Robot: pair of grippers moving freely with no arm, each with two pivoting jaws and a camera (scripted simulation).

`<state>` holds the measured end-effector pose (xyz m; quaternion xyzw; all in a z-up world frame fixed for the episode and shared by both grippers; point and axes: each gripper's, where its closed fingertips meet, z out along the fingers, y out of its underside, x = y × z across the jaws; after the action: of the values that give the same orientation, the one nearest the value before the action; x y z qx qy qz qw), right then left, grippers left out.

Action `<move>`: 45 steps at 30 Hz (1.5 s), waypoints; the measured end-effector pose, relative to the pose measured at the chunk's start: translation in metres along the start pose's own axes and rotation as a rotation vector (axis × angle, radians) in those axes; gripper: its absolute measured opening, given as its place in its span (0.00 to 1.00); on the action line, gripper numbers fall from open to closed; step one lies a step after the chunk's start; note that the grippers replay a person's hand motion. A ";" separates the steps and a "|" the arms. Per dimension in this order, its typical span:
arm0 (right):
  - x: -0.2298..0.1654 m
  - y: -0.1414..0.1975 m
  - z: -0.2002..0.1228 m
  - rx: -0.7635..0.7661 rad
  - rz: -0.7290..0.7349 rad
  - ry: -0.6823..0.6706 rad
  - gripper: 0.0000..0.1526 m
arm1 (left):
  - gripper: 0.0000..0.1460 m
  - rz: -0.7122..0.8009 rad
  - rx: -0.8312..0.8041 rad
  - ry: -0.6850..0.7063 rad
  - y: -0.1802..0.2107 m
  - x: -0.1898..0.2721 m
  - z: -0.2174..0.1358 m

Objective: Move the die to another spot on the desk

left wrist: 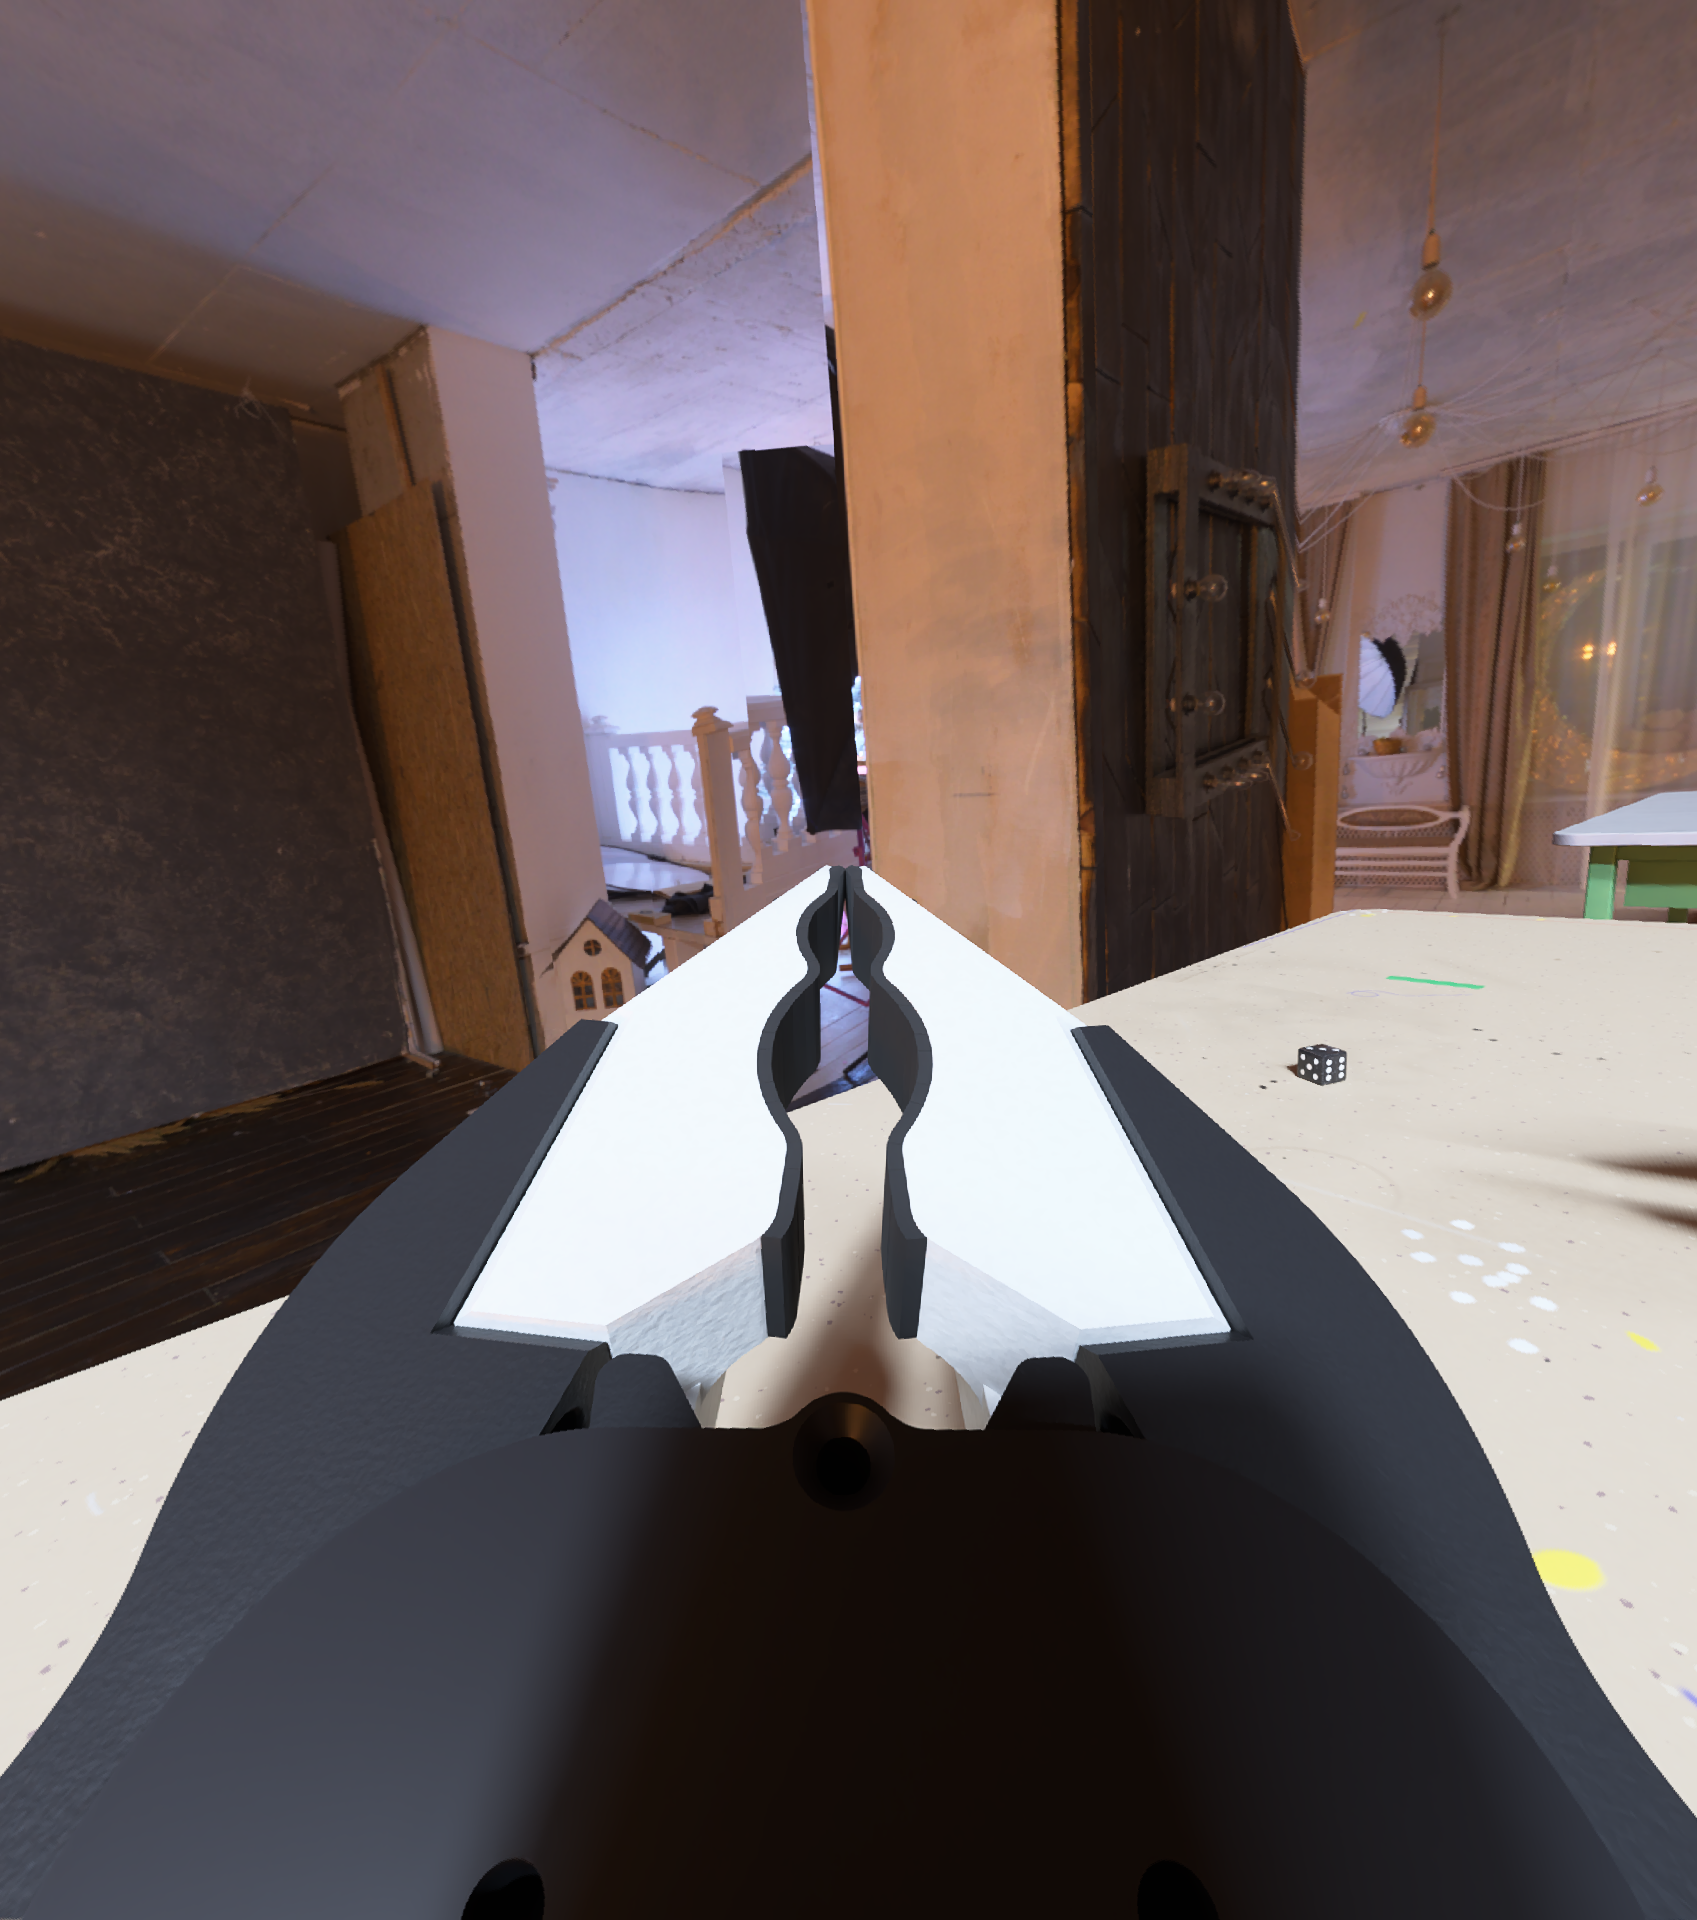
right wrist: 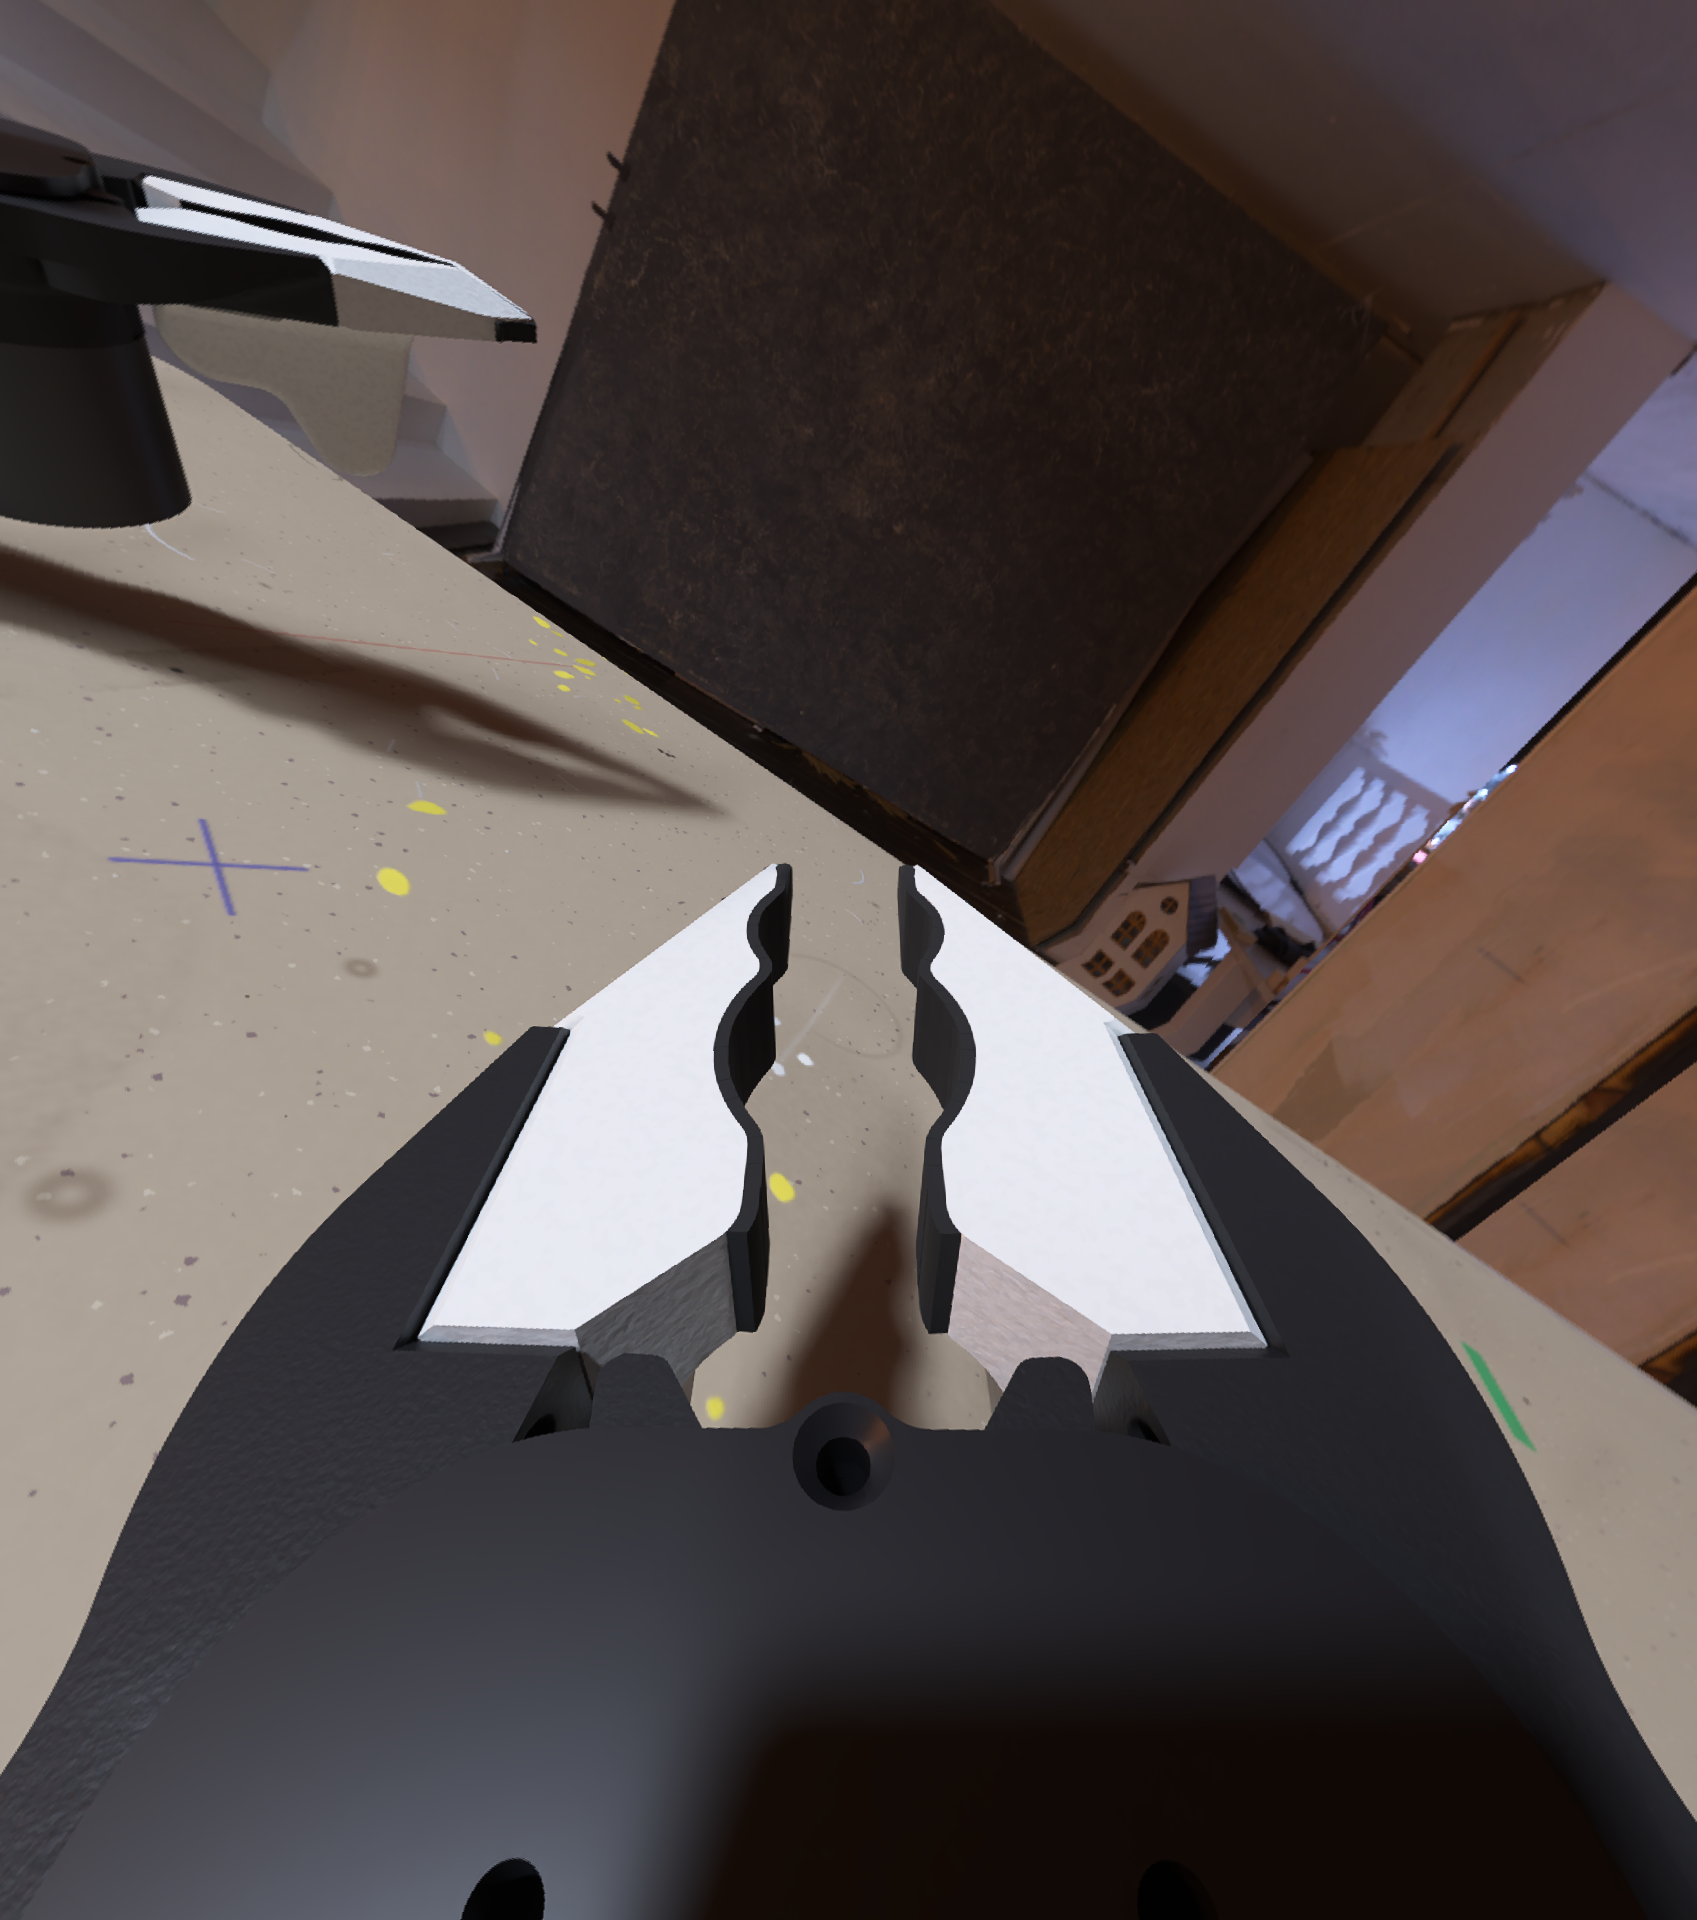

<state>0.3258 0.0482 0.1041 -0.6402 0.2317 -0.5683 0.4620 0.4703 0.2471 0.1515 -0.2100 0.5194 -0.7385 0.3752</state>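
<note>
A small black die (left wrist: 1322,1064) with white pips sits on the beige speckled desk (left wrist: 1446,1143), far to the right of my left gripper. My left gripper (left wrist: 844,878) is shut and empty, its tips touching, pointing past the desk's far edge. My right gripper (right wrist: 844,883) is open and empty, tilted over the desk (right wrist: 200,1039) near its edge. The die does not show in the right wrist view. The left gripper also shows in the right wrist view (right wrist: 511,330), hovering at the upper left, its shadow falling on the desk.
The desk has yellow paint spots (right wrist: 393,881), a blue cross mark (right wrist: 218,864) and a green strip (left wrist: 1434,982). Beyond its edge are a dark panel (right wrist: 927,416), a pillar (left wrist: 948,520) and a small toy house (left wrist: 600,961). Another table (left wrist: 1696,831) stands at the far right.
</note>
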 end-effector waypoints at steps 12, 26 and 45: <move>0.063 0.056 0.064 -0.612 -0.231 -0.694 0.29 | 0.00 -0.012 -0.002 0.001 0.000 0.000 0.000; 0.103 0.173 0.122 -1.060 -0.217 -1.016 0.32 | 0.00 -0.009 -0.008 0.010 0.002 0.001 0.001; 0.097 0.164 0.115 -1.089 -0.252 -1.036 0.11 | 0.00 -0.017 -0.016 0.008 0.003 0.000 0.001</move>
<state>0.4954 -0.0698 0.0223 -0.9842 0.1580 -0.0491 0.0625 0.4720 0.2454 0.1489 -0.2146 0.5251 -0.7382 0.3651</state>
